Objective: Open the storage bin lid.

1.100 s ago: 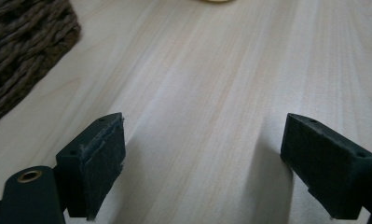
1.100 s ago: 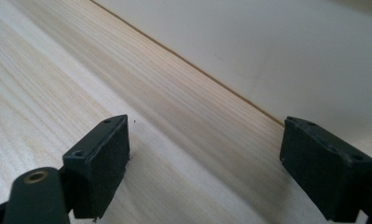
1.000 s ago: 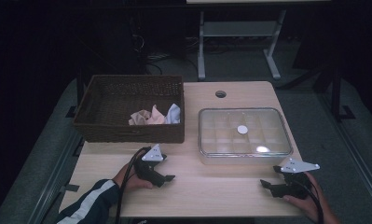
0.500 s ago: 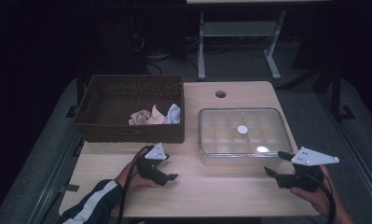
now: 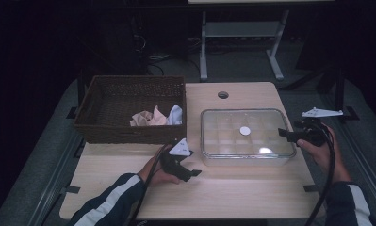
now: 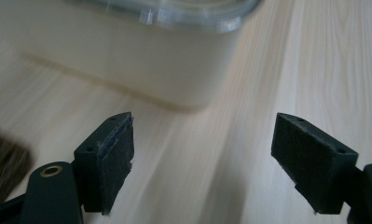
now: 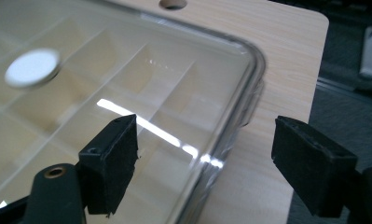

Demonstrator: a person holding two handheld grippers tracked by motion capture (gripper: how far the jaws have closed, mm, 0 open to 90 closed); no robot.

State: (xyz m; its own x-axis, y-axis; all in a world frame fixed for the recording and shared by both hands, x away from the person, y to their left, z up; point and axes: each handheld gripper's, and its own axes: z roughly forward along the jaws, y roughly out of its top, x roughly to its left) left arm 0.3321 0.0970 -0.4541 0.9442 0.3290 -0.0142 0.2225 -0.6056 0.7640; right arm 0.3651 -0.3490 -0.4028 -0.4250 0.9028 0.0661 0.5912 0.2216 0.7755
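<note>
Flanking the clear lidded box [image 5: 244, 136], two hand-held grippers stand at its opposite sides. Left gripper [image 5: 189, 173]: held low over the wooden table [image 5: 251, 197], jaws set wide with nothing between them, having just been closing slightly; in the left gripper view the box's near corner [image 6: 183, 70] lies straight ahead of the jaws, apart from them, and bare tabletop [image 6: 249, 140] fills the gap. Right gripper [image 5: 285, 134]: raised at the box's right edge, jaws parted and having just been opening slightly, empty; in the right gripper view the box's rim [image 7: 242, 112] runs up between the jaws, untouched by either pad, with the divided compartments and a white round disc [image 7: 32, 68] on the lid to the left jaw's side. Beyond the left gripper stands a wicker basket [image 5: 110, 129] holding crumpled cloths [image 5: 157, 116].
</note>
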